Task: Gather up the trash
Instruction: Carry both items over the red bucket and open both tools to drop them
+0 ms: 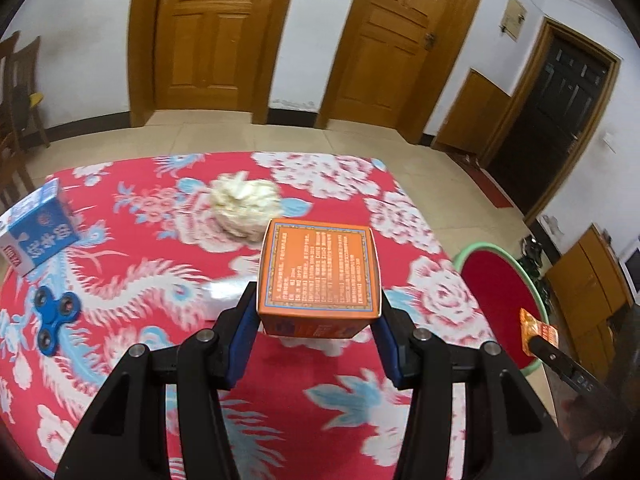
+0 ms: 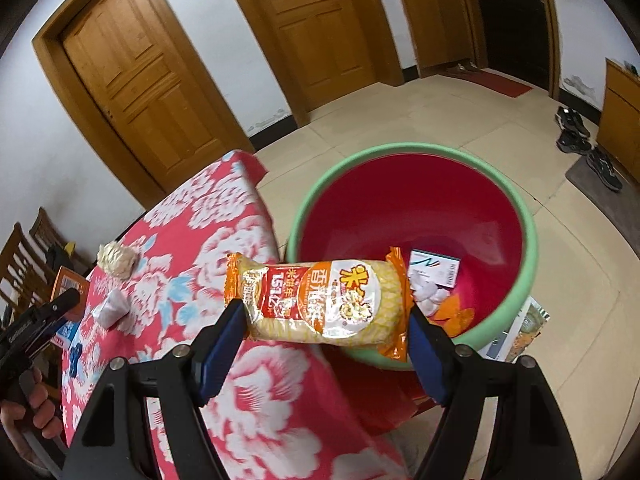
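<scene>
My left gripper (image 1: 318,316) is shut on an orange box (image 1: 318,268) and holds it above the red floral table (image 1: 140,240). My right gripper (image 2: 326,320) is shut on an orange snack packet (image 2: 320,300), held over the near rim of the red basin with a green rim (image 2: 532,236). The basin also shows in the left wrist view (image 1: 496,280), beside the table's right edge. A white box (image 2: 434,268), white crumpled paper and orange scraps lie in the basin. A crumpled paper ball (image 1: 244,204) lies on the table beyond the orange box.
A blue milk carton (image 1: 38,228) and a blue fidget spinner (image 1: 56,316) lie at the table's left. A small white wrapper (image 2: 112,308) lies on the table. Wooden chairs (image 2: 24,264) stand at the left. Shoes (image 2: 576,136) and a mat lie on the floor.
</scene>
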`<state>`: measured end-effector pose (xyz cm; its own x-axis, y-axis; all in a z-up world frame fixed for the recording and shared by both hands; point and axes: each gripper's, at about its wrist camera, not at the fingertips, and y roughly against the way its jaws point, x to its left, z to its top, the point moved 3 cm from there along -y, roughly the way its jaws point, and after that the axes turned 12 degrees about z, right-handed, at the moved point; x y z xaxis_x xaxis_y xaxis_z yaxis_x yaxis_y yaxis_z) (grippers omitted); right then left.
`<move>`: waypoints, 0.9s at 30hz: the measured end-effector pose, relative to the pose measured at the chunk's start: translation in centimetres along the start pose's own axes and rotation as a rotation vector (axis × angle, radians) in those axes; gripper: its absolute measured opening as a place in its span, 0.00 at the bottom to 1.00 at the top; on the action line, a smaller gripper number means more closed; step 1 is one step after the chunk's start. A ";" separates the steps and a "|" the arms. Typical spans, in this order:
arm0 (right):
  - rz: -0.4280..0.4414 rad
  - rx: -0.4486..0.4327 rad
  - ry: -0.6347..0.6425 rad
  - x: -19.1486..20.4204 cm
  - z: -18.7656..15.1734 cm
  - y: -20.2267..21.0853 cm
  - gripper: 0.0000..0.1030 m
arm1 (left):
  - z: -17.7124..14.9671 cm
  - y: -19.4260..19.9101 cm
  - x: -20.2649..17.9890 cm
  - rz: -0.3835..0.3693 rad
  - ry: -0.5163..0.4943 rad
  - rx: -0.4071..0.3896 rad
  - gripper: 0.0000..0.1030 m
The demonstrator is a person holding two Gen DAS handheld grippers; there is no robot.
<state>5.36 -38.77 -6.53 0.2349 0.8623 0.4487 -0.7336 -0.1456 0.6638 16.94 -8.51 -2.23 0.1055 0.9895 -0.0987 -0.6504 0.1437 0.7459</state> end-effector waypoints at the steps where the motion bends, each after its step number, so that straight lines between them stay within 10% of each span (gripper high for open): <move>1: -0.005 -0.003 -0.005 -0.4 0.1 0.0 0.76 | -0.1 -0.1 -0.4 -0.007 -0.005 0.005 0.51; 27: -0.044 -0.040 -0.062 -7.2 1.8 -0.1 0.82 | -1.7 -2.5 -12.6 -0.133 -0.213 0.070 0.51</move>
<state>4.87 -45.82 -8.70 0.3057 0.8355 0.4567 -0.7465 -0.0875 0.6597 15.99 -21.28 -4.01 0.3476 0.9355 -0.0634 -0.5677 0.2638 0.7798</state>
